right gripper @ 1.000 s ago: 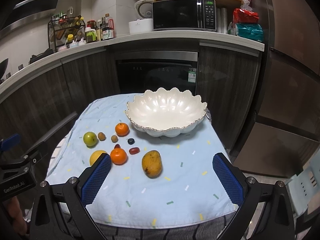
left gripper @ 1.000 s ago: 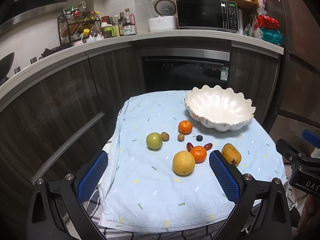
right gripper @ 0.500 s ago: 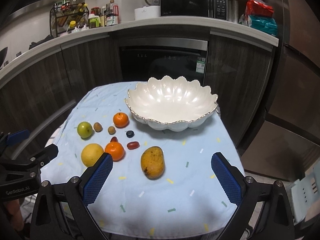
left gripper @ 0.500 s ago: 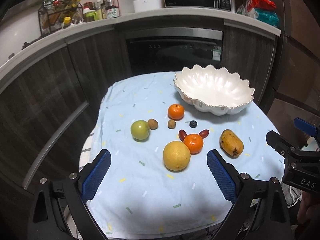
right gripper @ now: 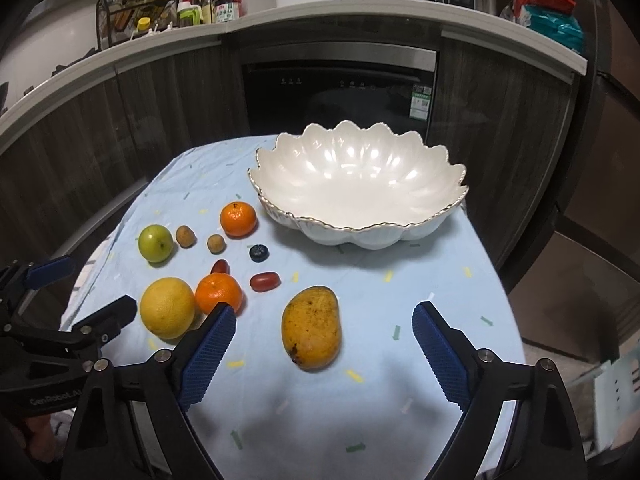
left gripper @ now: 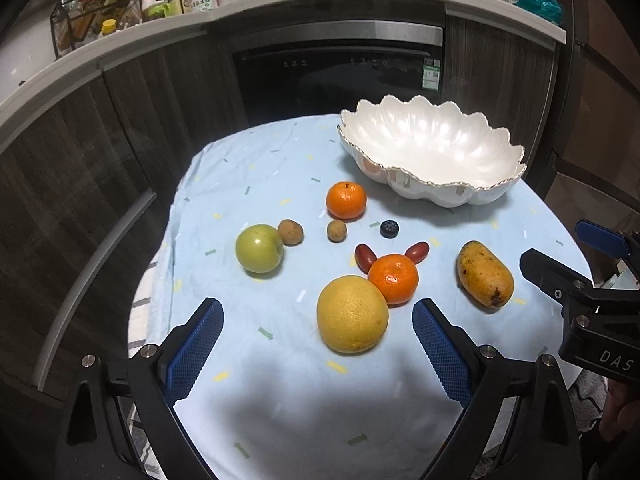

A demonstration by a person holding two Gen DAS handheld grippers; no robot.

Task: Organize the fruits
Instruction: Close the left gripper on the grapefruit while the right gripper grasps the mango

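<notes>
A white scalloped bowl (left gripper: 434,160) (right gripper: 360,188) stands empty at the table's far right. Fruit lies on the light blue cloth: a yellow grapefruit (left gripper: 352,314) (right gripper: 167,307), two oranges (left gripper: 394,278) (left gripper: 346,201), a green apple (left gripper: 259,248) (right gripper: 155,243), a mango (left gripper: 485,274) (right gripper: 312,327), two small brown fruits (left gripper: 291,232), two red dates (left gripper: 417,251), a dark berry (left gripper: 389,228). My left gripper (left gripper: 318,342) is open, just short of the grapefruit. My right gripper (right gripper: 324,346) is open around the mango's near end, above it.
A dark oven (left gripper: 340,72) and cabinets stand behind the table. The counter above carries a bottle rack (left gripper: 96,16), a rice cooker and a microwave. The cloth (left gripper: 256,168) hangs over the table's left edge. Each gripper shows at the other view's side.
Both grippers have moved forward and down toward the table. The fruit now looks larger and closer. The jaws stay open. No fruit has moved.
</notes>
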